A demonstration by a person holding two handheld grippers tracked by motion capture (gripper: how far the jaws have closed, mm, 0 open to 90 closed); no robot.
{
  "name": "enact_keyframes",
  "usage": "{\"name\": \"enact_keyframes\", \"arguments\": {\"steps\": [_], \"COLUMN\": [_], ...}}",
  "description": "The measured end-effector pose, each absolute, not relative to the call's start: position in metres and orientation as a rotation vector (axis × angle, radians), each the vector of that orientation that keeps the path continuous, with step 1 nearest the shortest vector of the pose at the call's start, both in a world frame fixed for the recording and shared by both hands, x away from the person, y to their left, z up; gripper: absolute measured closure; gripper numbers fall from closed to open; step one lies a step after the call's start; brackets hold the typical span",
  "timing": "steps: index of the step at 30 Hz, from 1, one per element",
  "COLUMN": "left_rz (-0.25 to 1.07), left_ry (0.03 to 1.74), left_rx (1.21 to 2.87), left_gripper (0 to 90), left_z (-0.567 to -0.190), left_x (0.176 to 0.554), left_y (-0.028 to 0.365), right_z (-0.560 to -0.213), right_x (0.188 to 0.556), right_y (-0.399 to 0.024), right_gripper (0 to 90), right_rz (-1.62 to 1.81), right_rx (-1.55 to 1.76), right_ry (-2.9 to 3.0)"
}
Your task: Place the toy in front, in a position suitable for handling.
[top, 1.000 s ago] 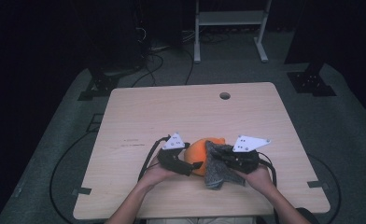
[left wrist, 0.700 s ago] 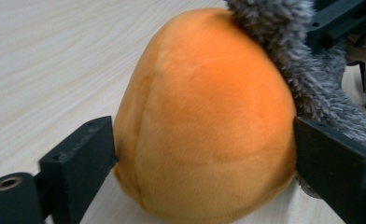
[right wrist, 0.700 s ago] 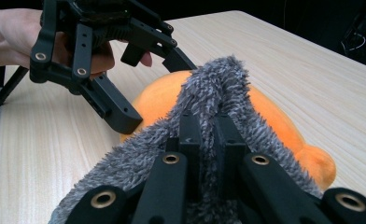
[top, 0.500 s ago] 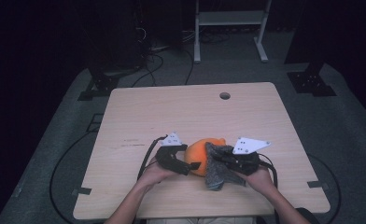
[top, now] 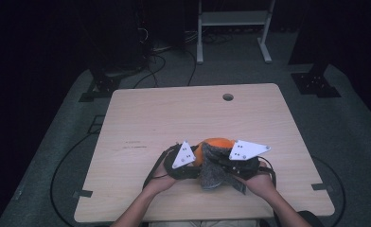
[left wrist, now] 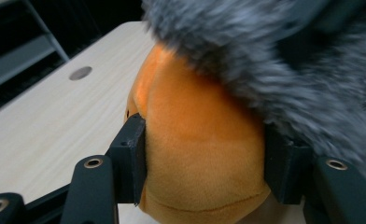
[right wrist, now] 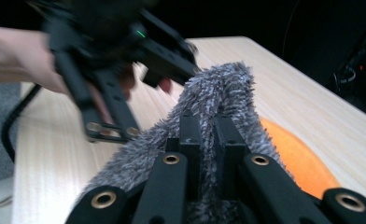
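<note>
The soft orange plush ball (left wrist: 197, 154) sits at the near middle of the pale wooden table (top: 174, 113), half under a shaggy grey fleece cloth (right wrist: 218, 93). Both look light and squashy, so a pinch bites in and shouldn't slip. The left gripper (left wrist: 204, 161) has just been closing and its jaws now squeeze the ball's sides. The right gripper (right wrist: 208, 140) is clamped tight on a cloth fold; I'd grip there, near the edge.
</note>
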State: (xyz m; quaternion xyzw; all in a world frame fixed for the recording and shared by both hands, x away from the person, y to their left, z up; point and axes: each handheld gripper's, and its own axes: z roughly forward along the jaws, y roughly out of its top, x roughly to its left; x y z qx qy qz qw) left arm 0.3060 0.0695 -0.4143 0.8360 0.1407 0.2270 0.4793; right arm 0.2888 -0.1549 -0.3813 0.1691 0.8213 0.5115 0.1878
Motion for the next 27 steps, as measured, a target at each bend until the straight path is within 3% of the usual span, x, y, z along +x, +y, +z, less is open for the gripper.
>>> {"name": "enact_keyframes", "arguments": {"steps": [7,11,17,20,24,27], "left_rz": [0.527,0.548,0.563,0.552,0.385,0.398], "left_ry": [0.372,0.334,0.247,0.217,0.298,0.3], "left_rx": [2.045,2.057,2.085,2.091,2.093,2.111], "left_gripper": [40.5,39.1,37.9,36.0,21.1,24.3], "left_z": [-0.42,-0.42,-0.42,-0.421,-0.425,-0.425], "left_x": [0.311,0.309,0.303,0.301,0.313,0.312], "left_y": [0.078,0.074,0.064,0.065,0.072,0.072], "right_z": [-0.402,-0.39,-0.363,-0.37,-0.383,-0.389], "right_x": [0.302,0.298,0.294,0.303,0.309,0.308], "right_y": [-0.189,-0.202,-0.176,-0.164,-0.162,-0.161], "right_gripper": [83.5,83.5,83.4,83.4,83.4,83.4], "right_rz": [1.327,1.389,1.438,1.374,1.363,1.361], "right_rx": [0.635,0.646,0.482,0.481,0.513,0.517], "right_ry": [2.322,2.324,2.359,2.416,2.466,2.47]}}
